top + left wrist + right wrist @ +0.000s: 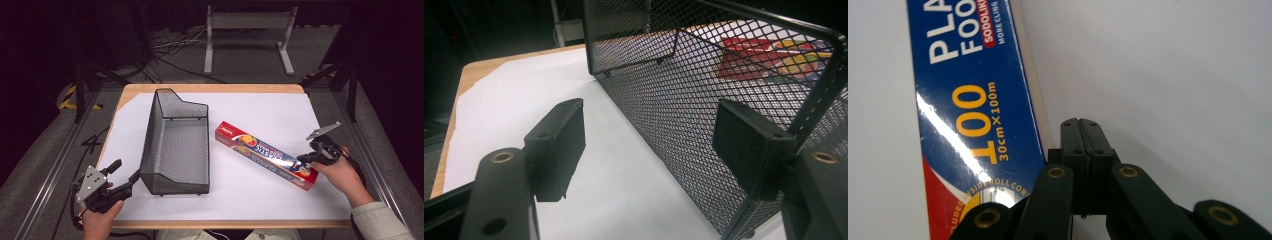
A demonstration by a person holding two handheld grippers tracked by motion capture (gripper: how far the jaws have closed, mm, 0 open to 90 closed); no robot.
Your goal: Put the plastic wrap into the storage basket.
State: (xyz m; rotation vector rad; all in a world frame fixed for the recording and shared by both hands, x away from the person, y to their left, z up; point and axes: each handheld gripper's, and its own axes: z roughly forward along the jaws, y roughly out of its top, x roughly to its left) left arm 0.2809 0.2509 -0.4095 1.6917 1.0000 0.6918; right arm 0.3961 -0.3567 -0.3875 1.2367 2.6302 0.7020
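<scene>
A black wire-mesh basket (175, 145) stands left of centre on the white sheet, its tall end toward the far side. Right of it a long red and blue box of plastic food wrap (267, 155) lies at a slant. My left gripper (125, 171) is open near the basket's near left corner. In the left gripper view the gripper (654, 145) has its pads on either side of the basket's mesh wall (684, 100), apart from it. My right gripper (303, 159) is shut with nothing in it. Its tips (1085, 135) rest on the sheet beside the box's long edge (973, 100).
The white sheet (260, 107) covers a wooden table (210, 88) with open room behind the box and in front of the basket. Metal frame rails run along both sides. Cables and a grey stand (247, 30) lie on the floor beyond.
</scene>
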